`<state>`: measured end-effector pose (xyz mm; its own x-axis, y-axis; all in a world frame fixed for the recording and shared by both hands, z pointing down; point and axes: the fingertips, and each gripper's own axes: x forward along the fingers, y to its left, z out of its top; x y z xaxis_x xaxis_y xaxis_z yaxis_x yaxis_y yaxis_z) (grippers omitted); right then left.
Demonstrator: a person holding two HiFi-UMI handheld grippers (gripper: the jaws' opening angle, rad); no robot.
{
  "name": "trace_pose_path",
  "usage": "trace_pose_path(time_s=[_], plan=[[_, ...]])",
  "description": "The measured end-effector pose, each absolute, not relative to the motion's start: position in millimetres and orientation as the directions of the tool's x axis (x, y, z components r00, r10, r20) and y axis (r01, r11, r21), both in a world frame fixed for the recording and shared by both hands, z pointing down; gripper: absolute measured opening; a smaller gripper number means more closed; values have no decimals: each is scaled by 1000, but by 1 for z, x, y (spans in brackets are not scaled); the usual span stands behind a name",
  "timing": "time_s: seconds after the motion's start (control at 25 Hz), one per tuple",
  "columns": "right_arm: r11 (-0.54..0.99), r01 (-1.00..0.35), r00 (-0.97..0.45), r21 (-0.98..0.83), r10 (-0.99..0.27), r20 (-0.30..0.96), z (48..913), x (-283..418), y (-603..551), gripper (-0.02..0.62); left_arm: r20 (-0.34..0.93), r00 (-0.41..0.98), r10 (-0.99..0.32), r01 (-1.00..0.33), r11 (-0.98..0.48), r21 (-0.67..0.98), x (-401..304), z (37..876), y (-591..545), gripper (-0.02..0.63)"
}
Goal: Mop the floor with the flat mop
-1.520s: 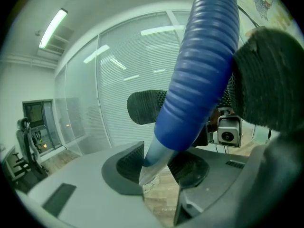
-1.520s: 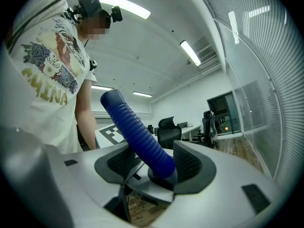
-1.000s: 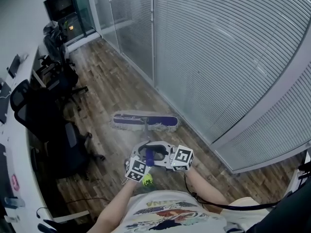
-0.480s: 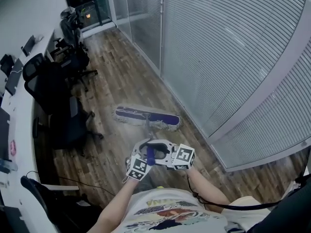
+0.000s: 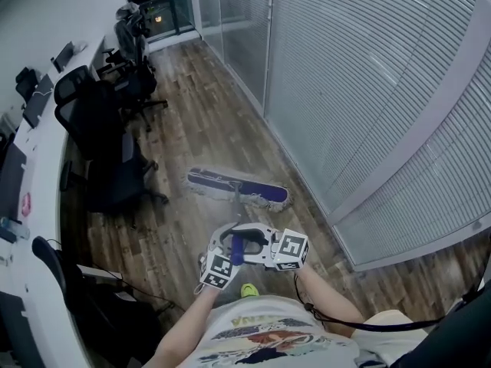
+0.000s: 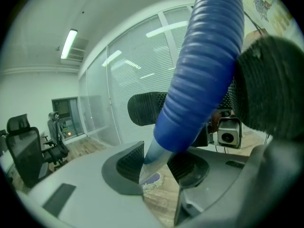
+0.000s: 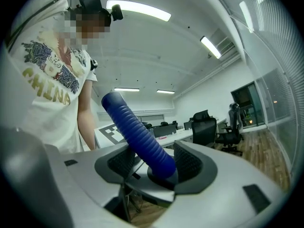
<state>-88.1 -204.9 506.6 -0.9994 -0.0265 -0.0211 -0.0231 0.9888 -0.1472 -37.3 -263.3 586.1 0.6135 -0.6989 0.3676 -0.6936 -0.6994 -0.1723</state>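
I have the left gripper (image 6: 160, 167) and right gripper (image 7: 154, 164) both clamped on the blue mop handle (image 7: 137, 132). The mop head (image 5: 238, 188) sits farther along the glass wall (image 5: 368, 90) than a second ago.

The blue, fringed flat mop (image 5: 238, 188) lies pad-down on the floor (image 5: 192, 113).

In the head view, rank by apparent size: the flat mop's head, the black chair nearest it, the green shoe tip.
Largest: black chair.
Then: mop head, about as long but much thinner.
Smallest: green shoe tip, only partly showing.
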Motion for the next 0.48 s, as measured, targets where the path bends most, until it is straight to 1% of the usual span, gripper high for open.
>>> trace_pose_path(time_s=[0.2,0.36,0.48], plan=[[988,48,-999,-150,49,-1,505,-108,-146,236,357,566,-743,-751,-644,-149,-60,584,-207,117],[978,123,-992,-170,128,18,510,-127,-87,242,349,491,-798,-830,-550,-92,-84,583,-151,118],[970,171,-984,-175,178,26,518,-135,-33,244,350,452,-820,-860,-505,-71,-94,591,-98,117]])
